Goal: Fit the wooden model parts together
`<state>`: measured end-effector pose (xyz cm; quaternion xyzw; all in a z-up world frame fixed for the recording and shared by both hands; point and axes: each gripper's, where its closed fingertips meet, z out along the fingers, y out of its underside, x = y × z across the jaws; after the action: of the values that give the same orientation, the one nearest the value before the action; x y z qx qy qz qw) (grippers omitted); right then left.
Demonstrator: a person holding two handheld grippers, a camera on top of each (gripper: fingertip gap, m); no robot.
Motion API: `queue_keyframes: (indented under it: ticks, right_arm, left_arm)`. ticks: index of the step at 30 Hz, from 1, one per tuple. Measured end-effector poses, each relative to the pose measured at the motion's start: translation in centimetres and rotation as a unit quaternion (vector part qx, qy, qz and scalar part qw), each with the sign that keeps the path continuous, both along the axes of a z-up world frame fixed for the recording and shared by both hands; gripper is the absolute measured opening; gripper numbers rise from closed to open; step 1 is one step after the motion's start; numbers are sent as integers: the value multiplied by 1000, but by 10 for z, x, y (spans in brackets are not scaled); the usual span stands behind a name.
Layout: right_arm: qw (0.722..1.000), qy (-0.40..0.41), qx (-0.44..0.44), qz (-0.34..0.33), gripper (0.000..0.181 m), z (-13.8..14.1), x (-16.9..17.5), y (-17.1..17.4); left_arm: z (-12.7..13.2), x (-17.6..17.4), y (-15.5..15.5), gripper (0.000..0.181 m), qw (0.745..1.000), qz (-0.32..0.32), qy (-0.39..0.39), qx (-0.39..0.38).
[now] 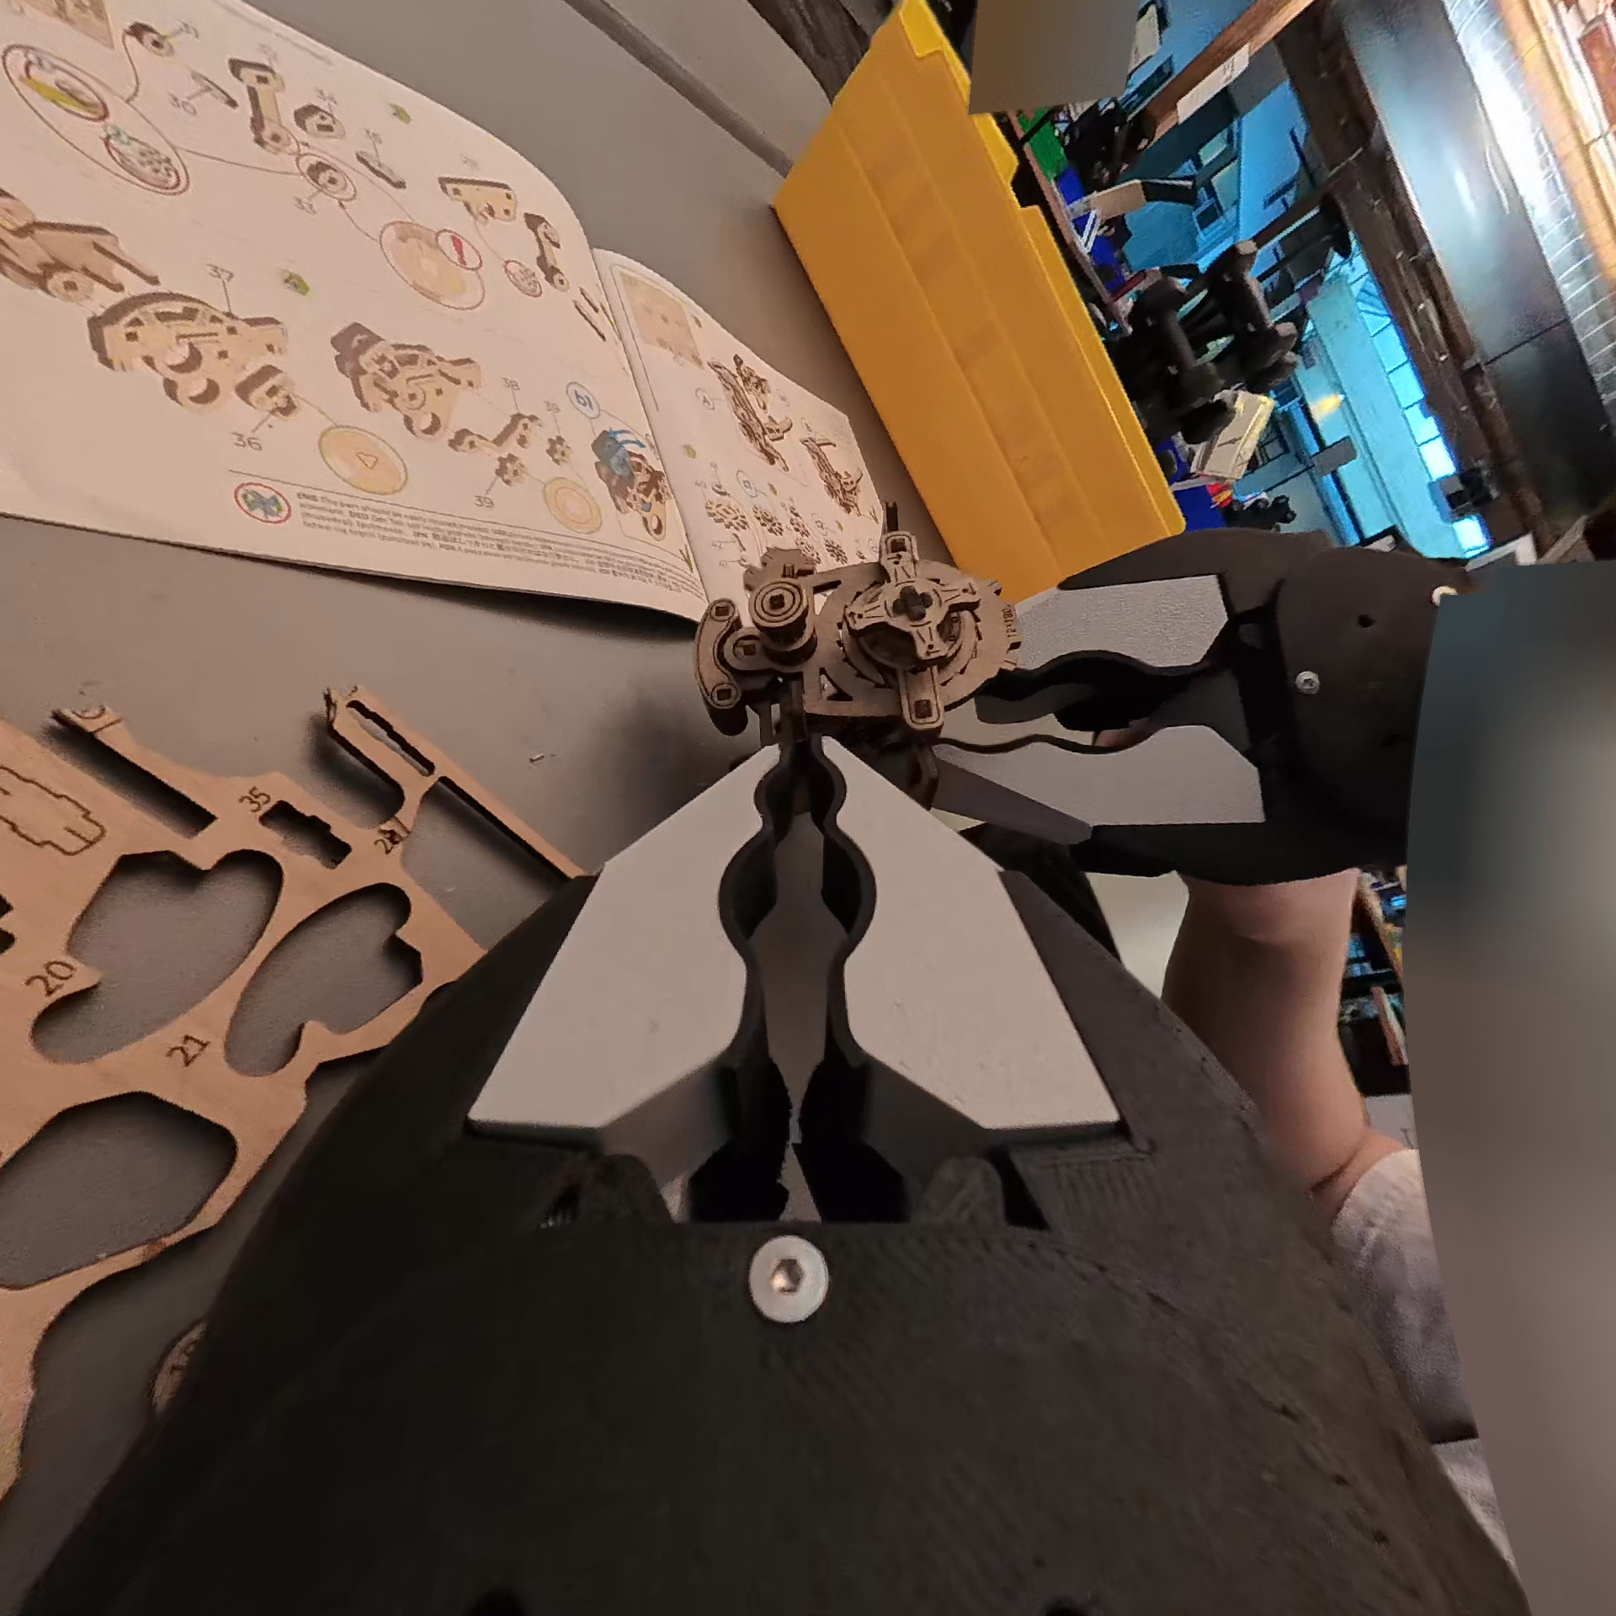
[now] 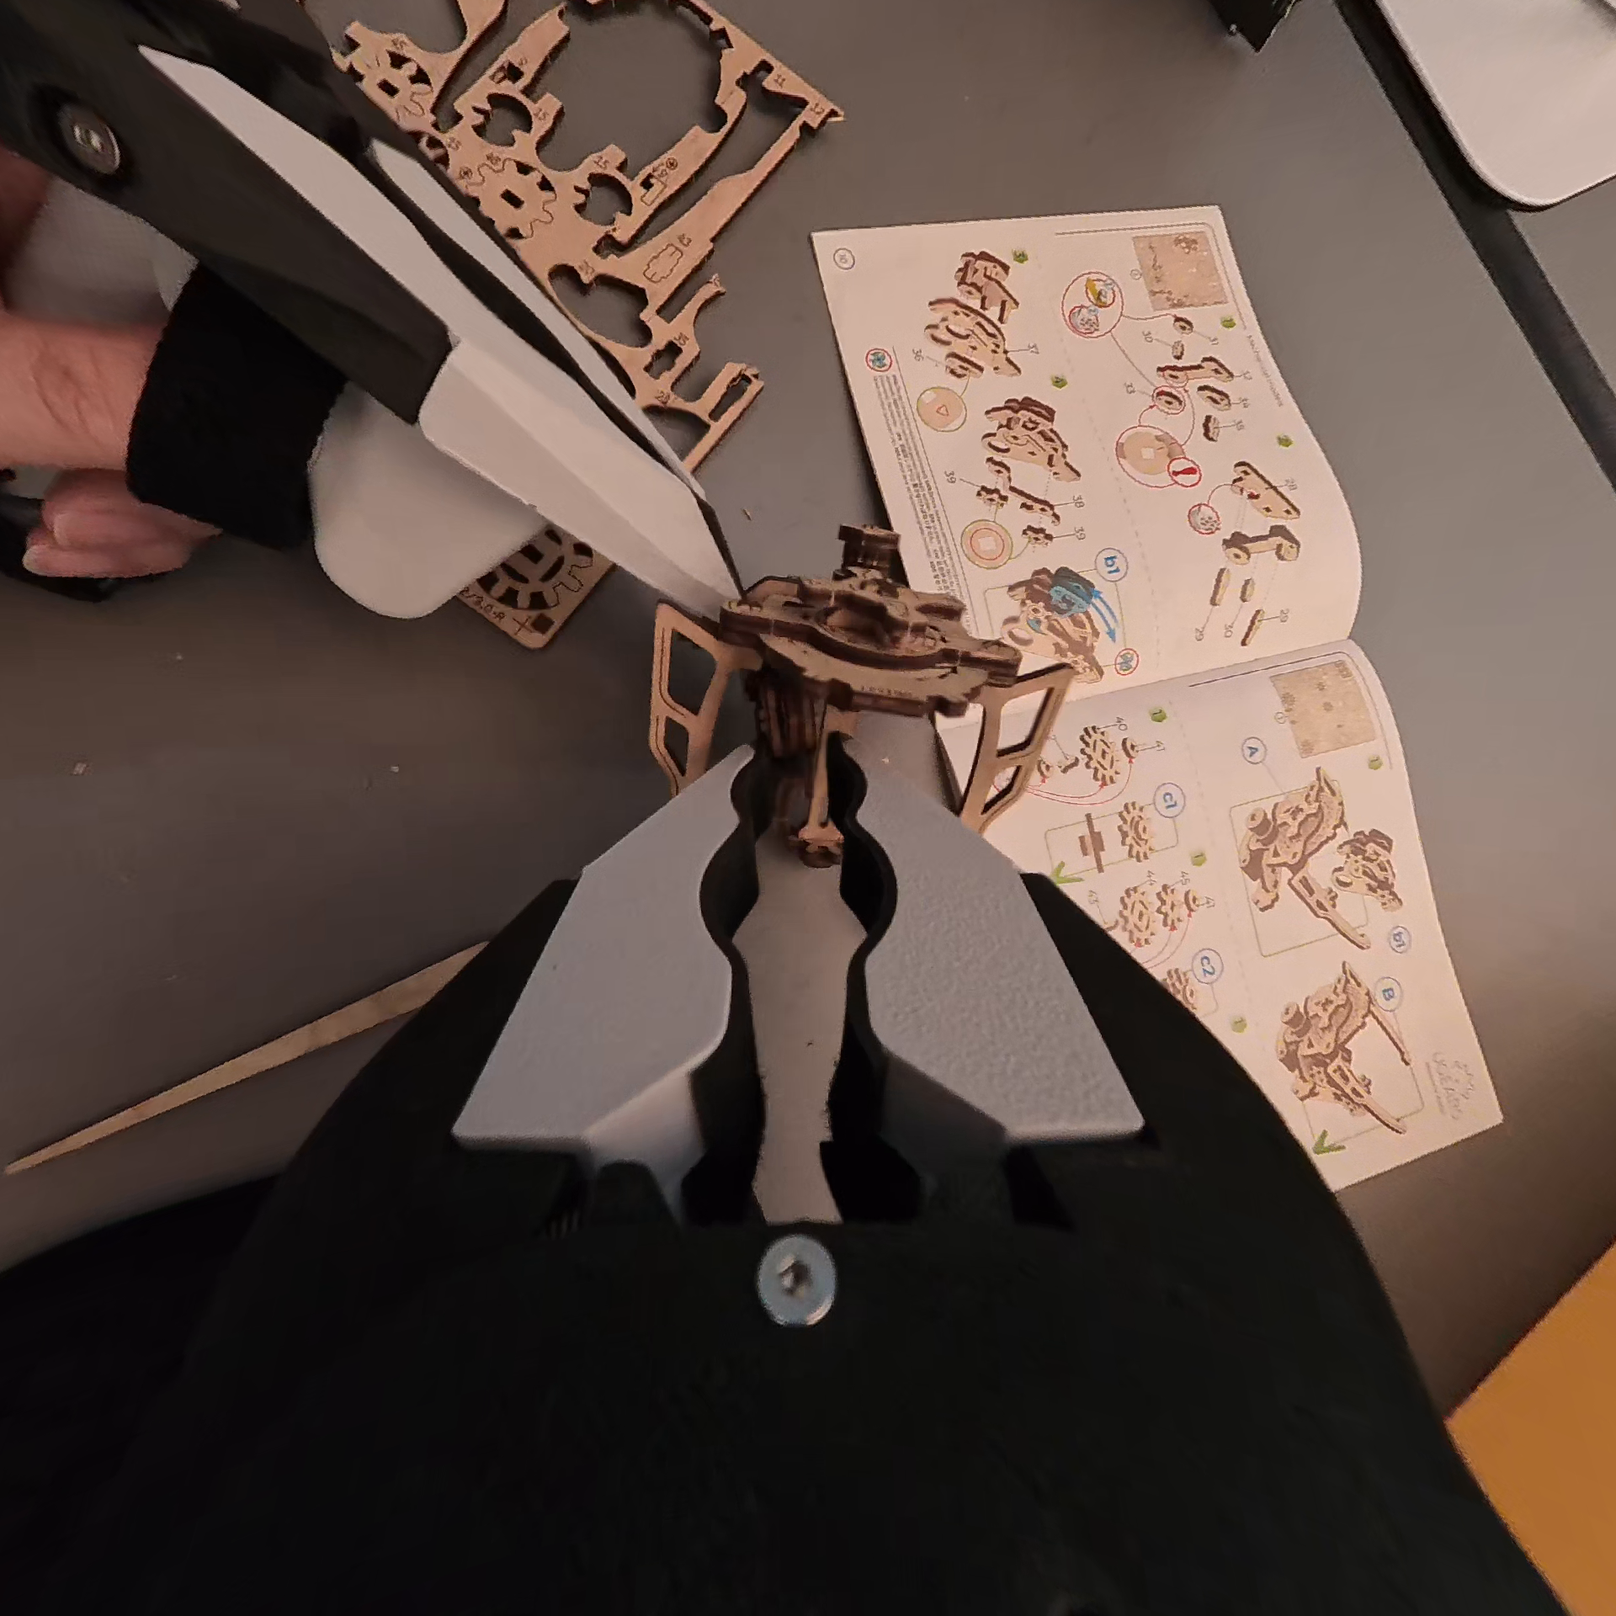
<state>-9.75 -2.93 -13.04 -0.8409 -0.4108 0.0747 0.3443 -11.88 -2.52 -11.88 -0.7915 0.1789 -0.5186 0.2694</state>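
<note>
Wood: thin laser-cut ply, dark at the edges; model (image 2: 861, 638) held up in the air above the grey table (image 2: 262, 831), between both tools, just in front of the booklet (image 2: 1093, 420).
Right gripper (image 2: 800, 769): pinching the model's lower stem; jaws drawn close on it; two open-frame legs hanging free either side.
Left gripper (image 1: 797, 743): fingers all but pressed together, tips nipping a thin dark tab under the gear end; in the right view, coming in from upper left, tips touching the model's top-plate edge.
Model top: round gear with a cross-shaped hub, smaller wheel and curved arm beside it, seen in the left view.
Handling: light, stiff, but brittle, by the look of it; thin legs and gear teeth likely to snap under side load; press-fit joints probably able to pop apart if twisted.
Where to hold: best on the thick central stem or the stacked plate edge; not on legs, teeth or hub.
Sheets: punched-out ply sheet (image 1: 175, 944) lying flat to the left; another sheet (image 2: 612, 192) beyond the left tool.
Bin: yellow bin (image 1: 962, 332) at the table's far side.
Risk: too hard a squeeze could crush the tab; too soft, and the model could rotate.
</note>
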Motion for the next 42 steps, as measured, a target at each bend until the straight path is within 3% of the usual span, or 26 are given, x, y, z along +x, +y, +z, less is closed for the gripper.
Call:
queue_keyframes:
  ticks: [1, 4, 10, 18, 25, 28, 34, 42]
  right_arm:
    - [1000, 4, 0, -2, 14, 0, 1, 1]
    - [1000, 17, -3, -5, 18, 1, 2, 1]
    - [998, 71, -2, -2, 9, 8, -2, 2]
    - [990, 134, -31, -6, 17, 10, -6, 1]
    - [965, 245, -96, -1, 22, 16, -13, -2]
    - [950, 286, -121, -2, 13, 19, -13, -2]
    - [947, 288, -145, -9, 21, 14, -12, -4]
    - [948, 283, -144, -20, 15, 12, -9, -4]
  left_arm:
    - [0, -1, 1, 0, 1000, 1, -6, -7]
    - [0, -2, 2, 0, 1000, 2, -17, -22]
    - [0, 0, -1, 0, 1000, -5, -15, -18]
    - [0, -1, -1, 0, 1000, -4, -18, -24]
    - [1, 0, -2, 0, 999, -8, -28, -32]
    - [2, 1, -4, 0, 999, -10, -31, -34]
    - [3, 1, -4, 0, 999, -10, -32, -31]
    - [4, 1, -5, 0, 999, -15, -34, -29]
